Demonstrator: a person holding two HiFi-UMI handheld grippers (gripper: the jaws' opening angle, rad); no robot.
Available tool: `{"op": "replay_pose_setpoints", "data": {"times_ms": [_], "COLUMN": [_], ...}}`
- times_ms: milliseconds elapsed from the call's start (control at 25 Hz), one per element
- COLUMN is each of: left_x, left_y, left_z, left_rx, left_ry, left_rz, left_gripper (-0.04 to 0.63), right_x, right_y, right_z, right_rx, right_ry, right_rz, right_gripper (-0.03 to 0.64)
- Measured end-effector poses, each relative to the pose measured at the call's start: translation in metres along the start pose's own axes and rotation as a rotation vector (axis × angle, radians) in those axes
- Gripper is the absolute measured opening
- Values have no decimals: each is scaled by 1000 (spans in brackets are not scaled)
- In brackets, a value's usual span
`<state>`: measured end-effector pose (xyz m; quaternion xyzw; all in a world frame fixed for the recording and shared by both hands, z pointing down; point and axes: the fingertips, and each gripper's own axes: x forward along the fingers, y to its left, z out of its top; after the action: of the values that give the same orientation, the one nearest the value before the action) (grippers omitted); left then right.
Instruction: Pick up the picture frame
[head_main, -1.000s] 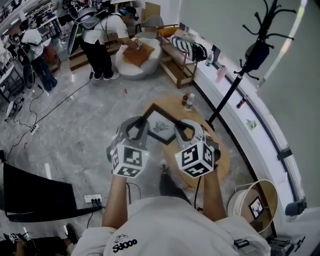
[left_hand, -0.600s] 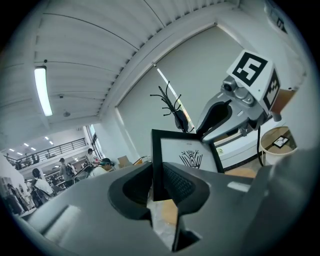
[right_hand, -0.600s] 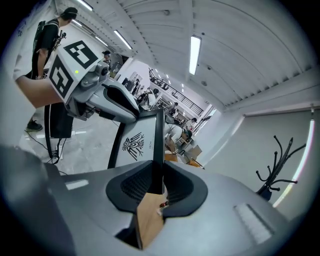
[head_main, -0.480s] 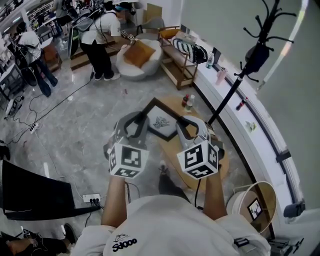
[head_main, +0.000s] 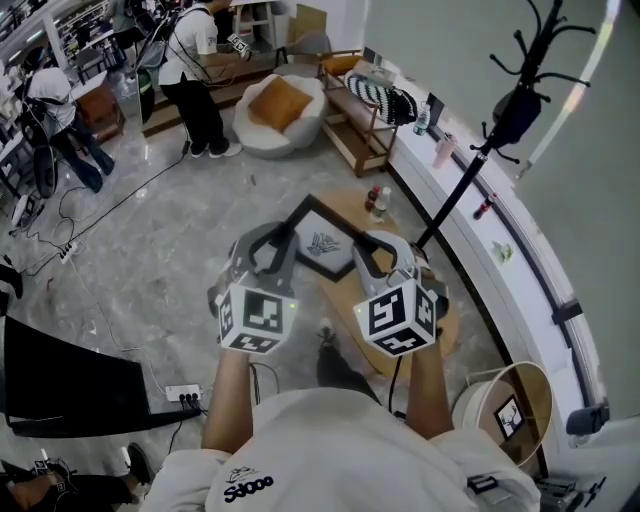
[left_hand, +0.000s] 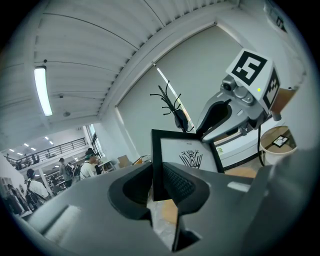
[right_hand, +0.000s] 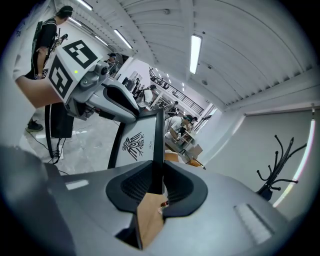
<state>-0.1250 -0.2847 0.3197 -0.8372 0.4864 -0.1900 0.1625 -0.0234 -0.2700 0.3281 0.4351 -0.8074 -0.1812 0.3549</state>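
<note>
Seen from above, a person holds a gripper in each hand, and both grippers grasp one picture frame (head_main: 322, 243) between them. The frame is black, with a white mat and a small black drawing. It is tilted in the air over the near left edge of a round wooden worktop (head_main: 448, 332) and appears lifted clear of it. The left gripper (head_main: 281, 240) has the frame's left side. In the left gripper view its fingers (left_hand: 183, 183) are closed partway, with the pads pressed against the front and back of the black border. The right gripper (head_main: 362, 256) has the opposite side. In the right gripper view the frame is seen edge-on, a thin black strip clamped between the ribbed fingers (right_hand: 134, 186). Two small bottles (head_main: 378, 203) stand on the far part of the worktop, and a black coat stand (head_main: 468, 168) rises just beside it. To the right, a white drum-shaped basket (head_main: 478, 405) sits on the marble floor (head_main: 150, 270). Farther back is a round white seat with an orange cushion (head_main: 281, 103), and people (head_main: 195, 75) stand near it.
</note>
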Motion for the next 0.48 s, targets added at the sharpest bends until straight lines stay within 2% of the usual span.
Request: {"op": "replay_pose_setpoints", "data": {"times_ms": [480], "left_x": [6], "left_y": [-3], "left_z": [-8], "left_rx": [-6], "left_ry": [15], "left_rz": [-14], "left_gripper": [75], "right_x": [7], "right_y": [3], "right_z": [-8], "right_rx": [8], "right_ry": [17], "right_rz": [15], "right_gripper": [74]}}
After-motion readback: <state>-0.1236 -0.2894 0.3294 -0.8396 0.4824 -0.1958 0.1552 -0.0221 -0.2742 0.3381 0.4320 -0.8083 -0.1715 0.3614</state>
